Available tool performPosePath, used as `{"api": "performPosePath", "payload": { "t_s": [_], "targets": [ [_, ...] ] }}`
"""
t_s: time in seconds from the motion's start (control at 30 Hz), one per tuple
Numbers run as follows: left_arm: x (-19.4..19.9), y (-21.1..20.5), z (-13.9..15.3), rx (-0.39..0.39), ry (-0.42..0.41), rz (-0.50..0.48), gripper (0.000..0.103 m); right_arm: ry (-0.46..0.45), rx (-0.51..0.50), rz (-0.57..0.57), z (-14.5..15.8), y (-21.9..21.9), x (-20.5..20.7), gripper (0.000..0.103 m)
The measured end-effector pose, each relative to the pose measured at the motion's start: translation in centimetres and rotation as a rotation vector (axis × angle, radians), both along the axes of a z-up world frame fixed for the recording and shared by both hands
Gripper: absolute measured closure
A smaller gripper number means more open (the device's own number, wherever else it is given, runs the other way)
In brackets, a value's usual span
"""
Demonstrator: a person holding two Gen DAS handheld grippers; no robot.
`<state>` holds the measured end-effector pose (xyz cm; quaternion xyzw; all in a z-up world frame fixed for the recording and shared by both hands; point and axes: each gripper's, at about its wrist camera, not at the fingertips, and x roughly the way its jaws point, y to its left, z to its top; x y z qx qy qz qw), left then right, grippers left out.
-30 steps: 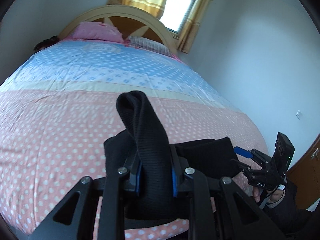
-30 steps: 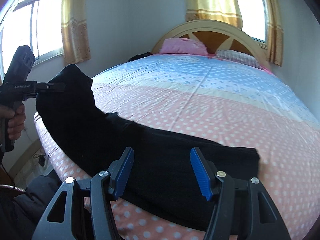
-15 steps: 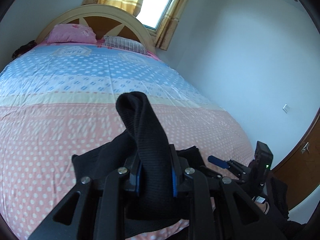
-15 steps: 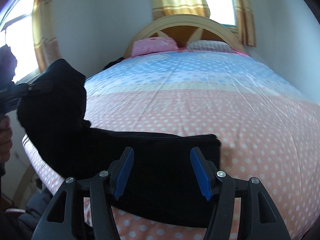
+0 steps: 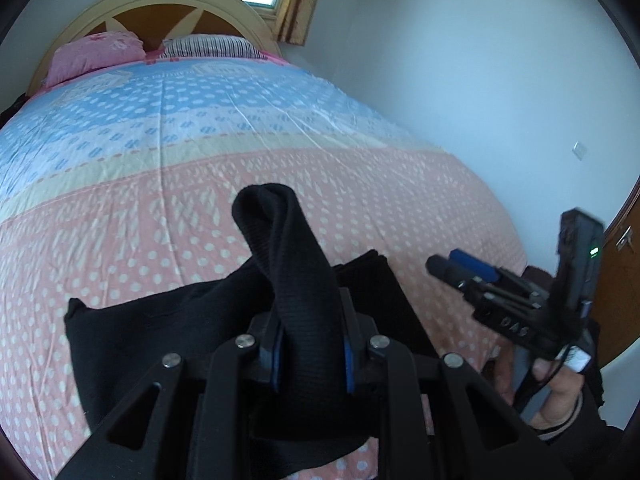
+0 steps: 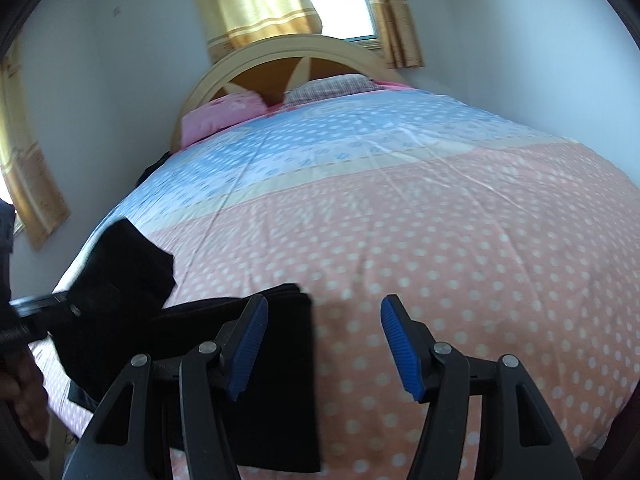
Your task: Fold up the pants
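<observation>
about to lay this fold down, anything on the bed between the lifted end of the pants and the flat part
Nothing visible. The left gripper holds the pants above the folded part, and the bedspread around it is bare. The right gripper is open, off to the side.

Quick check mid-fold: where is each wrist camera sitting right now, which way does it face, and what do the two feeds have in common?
Left wrist: on the left gripper, facing the headboard across the bed; its jaws clamp the black pants; the right gripper and hand show at right.
Right wrist: on the right gripper, open over the bedspread beside the pants, facing the headboard; the left gripper enters at left.
Shared: pants, bed, pink pillow, headboard.
</observation>
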<state>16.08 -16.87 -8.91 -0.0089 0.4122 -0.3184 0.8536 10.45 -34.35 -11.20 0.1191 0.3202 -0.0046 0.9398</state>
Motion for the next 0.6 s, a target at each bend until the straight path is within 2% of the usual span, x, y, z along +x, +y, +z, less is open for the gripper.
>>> {"api": "performPosePath", "payload": {
  "t_s": [0.17,0.27,0.4,0.5,0.6],
  "targets": [
    [-0.1,-3.6,-2.1,0.067,0.001,-0.029,0.08,0.003,0.032,-0.032,-0.1,-1.3,0.1,0.042],
    [-0.9,-4.8,-2.4,0.089,-0.01,-0.057,0.074,0.006,0.049,-0.037,-0.3,-1.7,0.1,0.042],
    [-2.4,-5.1,-1.4,0.064,-0.034,-0.106,0.056,0.022,0.1,-0.034,-0.9,-2.4,0.6,0.042],
    [-3.4,-4.3,-0.2,0.029,-0.059,-0.129,0.054,0.028,0.132,-0.033,-1.3,-2.7,0.6,0.042],
    [-4.0,-2.3,0.7,0.008,-0.107,-0.104,0.035,0.015,0.17,0.007,-1.1,-2.3,0.4,0.042]
  ]
}}
